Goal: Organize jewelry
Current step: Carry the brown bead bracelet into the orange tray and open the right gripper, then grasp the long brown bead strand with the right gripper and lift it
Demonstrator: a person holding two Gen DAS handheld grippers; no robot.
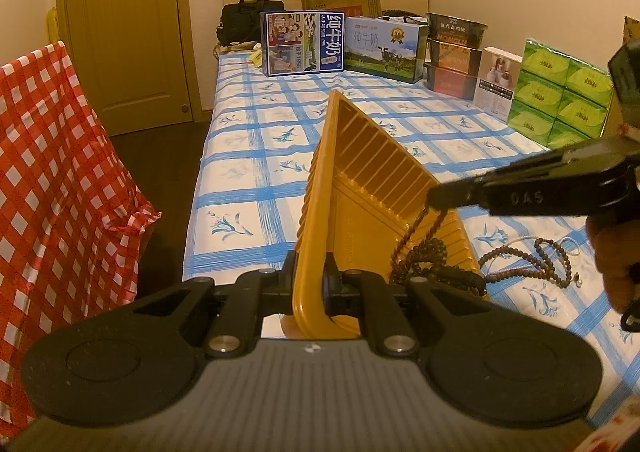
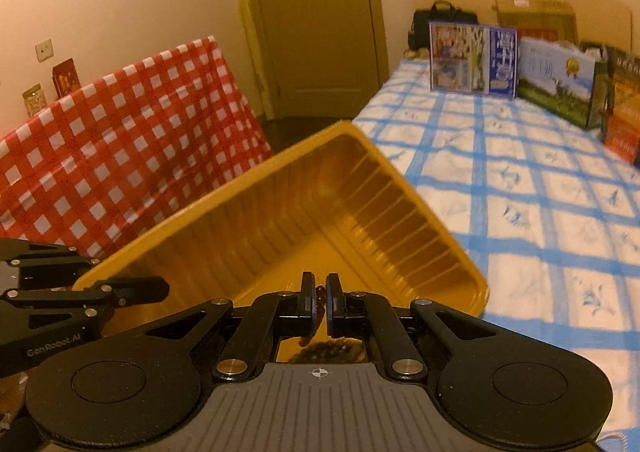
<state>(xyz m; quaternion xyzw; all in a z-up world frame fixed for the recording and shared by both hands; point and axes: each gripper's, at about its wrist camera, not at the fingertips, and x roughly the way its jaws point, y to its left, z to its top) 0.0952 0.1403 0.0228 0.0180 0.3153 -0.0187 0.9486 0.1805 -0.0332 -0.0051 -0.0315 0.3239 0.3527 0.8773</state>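
A: Spillage is the risk to be feared here. The yellow tray (image 1: 360, 187) is held tilted above the bed (image 1: 256, 155), its rim pinched between the jaws of the left gripper (image 1: 311, 284). If that thin rim were allowed to slip, the beads already gathered at the low corner could be tipped out onto the blue checked sheet.

B: And the strand being lowered?

A: A dark bead necklace (image 1: 424, 252) is pinched at its cord between the closed jaws of the right gripper (image 2: 319, 302), and it hangs into the tray. Were it released while still draped across the rim, it could be dragged back out by its own weight, or tangled with the pile below.

B: How is the jewelry seen to look?

A: Small round brown beads are threaded on a reddish-brown cord, with most of the length heaped inside the tray's near corner. A second bead strand (image 1: 532, 260) is left lying on the bed just beside the tray, with a white cord near it. Finer detail cannot be made out.
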